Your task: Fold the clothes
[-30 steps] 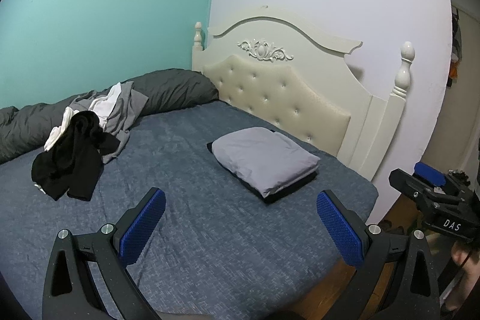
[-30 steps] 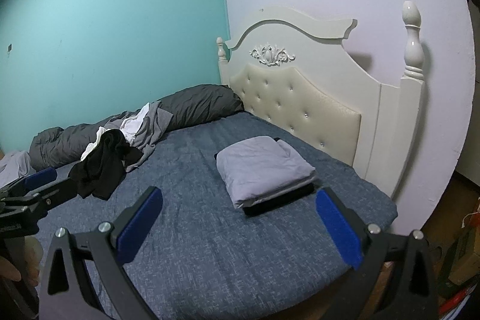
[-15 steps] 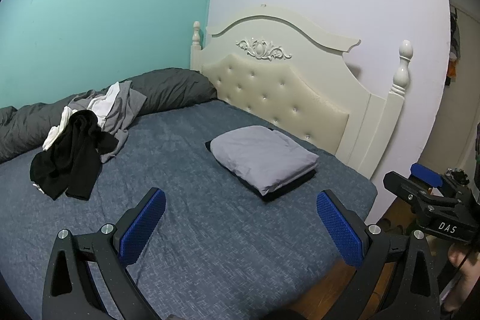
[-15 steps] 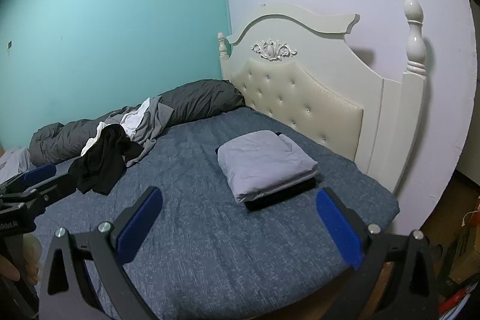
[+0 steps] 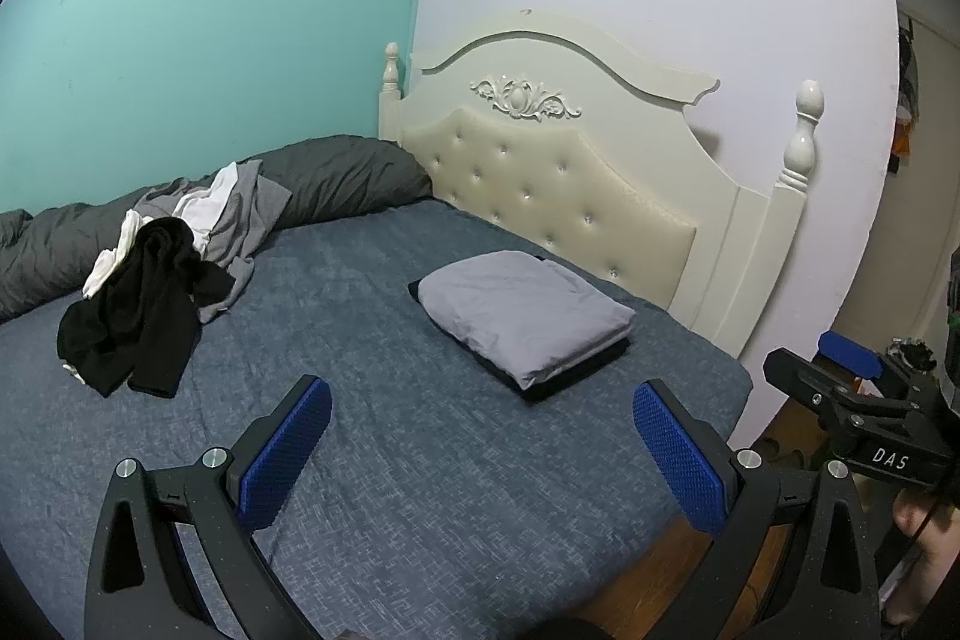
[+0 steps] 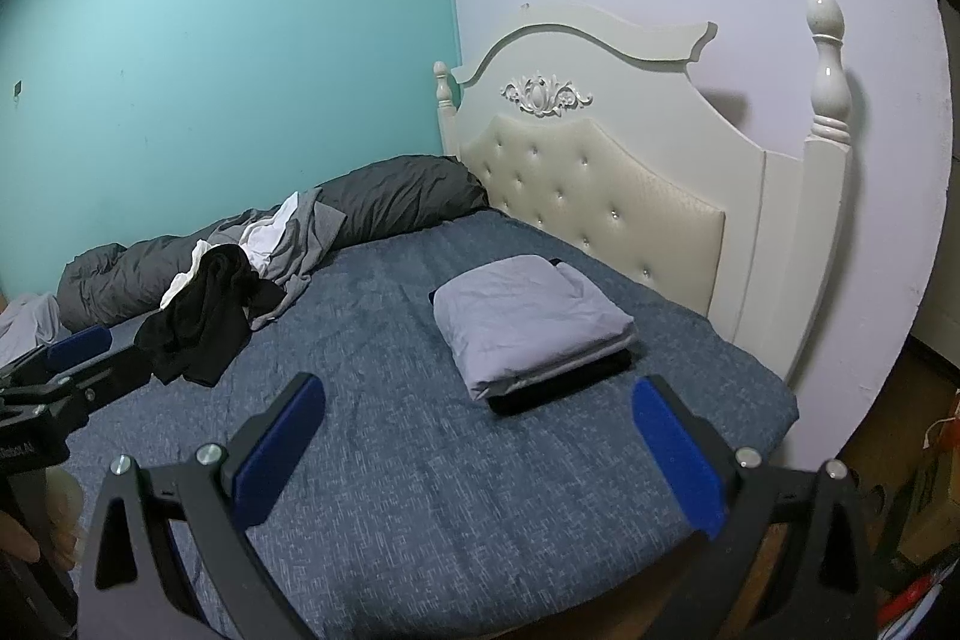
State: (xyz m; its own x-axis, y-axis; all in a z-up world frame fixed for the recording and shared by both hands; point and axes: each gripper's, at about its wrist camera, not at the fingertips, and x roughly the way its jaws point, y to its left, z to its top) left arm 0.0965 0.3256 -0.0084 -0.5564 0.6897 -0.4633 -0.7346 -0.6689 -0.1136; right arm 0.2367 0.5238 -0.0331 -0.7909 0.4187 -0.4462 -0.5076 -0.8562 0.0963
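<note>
A folded grey garment (image 5: pixel 525 313) (image 6: pixel 531 319) lies on top of a folded black one (image 6: pixel 564 382) near the headboard side of the bed. A loose heap of black clothes (image 5: pixel 141 307) (image 6: pixel 201 319) with white and grey pieces (image 5: pixel 240 211) sits at the far left of the bed. My left gripper (image 5: pixel 480 451) hovers open above the near part of the bed, holding nothing. My right gripper (image 6: pixel 477 451) is open too, empty, and also shows at the right edge of the left wrist view (image 5: pixel 852 400).
The bed (image 5: pixel 390 460) has a blue-grey cover and a cream tufted headboard (image 5: pixel 558 184) with posts. A dark grey rolled duvet (image 5: pixel 336 175) lies along the teal wall. Wooden floor and clutter (image 6: pixel 924 490) sit off the bed's right edge. A hand (image 5: pixel 924 526) holds the right gripper.
Both views have shifted only slightly; the right gripper has drifted a little lower and left in the left wrist view. Clothes have not moved.
</note>
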